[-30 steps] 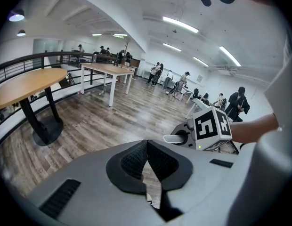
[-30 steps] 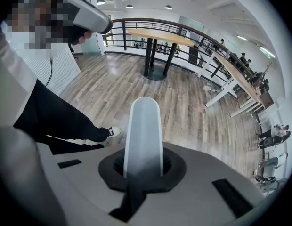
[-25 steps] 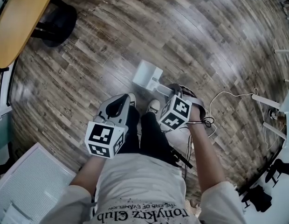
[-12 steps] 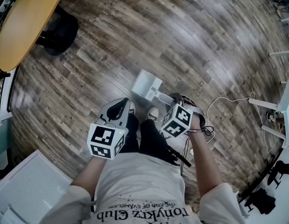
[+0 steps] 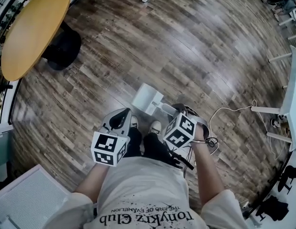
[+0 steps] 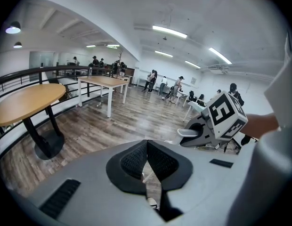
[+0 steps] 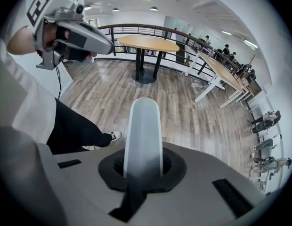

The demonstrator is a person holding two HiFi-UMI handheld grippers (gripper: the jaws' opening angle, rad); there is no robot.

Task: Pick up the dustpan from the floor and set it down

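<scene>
A white dustpan [image 5: 147,98] hangs in front of the person's shoes, its handle [image 5: 163,108] running back into my right gripper [image 5: 175,110]. In the right gripper view the handle [image 7: 143,135] stands up between the two jaws, which are shut on it; the pan itself is hidden there. My left gripper [image 5: 123,114] is to the left of the dustpan and apart from it. Its dark pads [image 6: 136,160] meet with nothing between them. The left gripper view also shows the right gripper [image 6: 216,121] holding the handle [image 6: 189,133].
A round wooden table [image 5: 36,30] on a black base [image 5: 62,44] stands at the far left. A white cable [image 5: 229,109] lies on the plank floor at the right, near white table legs [image 5: 281,111]. A white mesh panel [image 5: 28,199] lies at the bottom left.
Both grippers have risen, the right one carrying the dustpan up with it. More of the floor and the round table now shows round them.
</scene>
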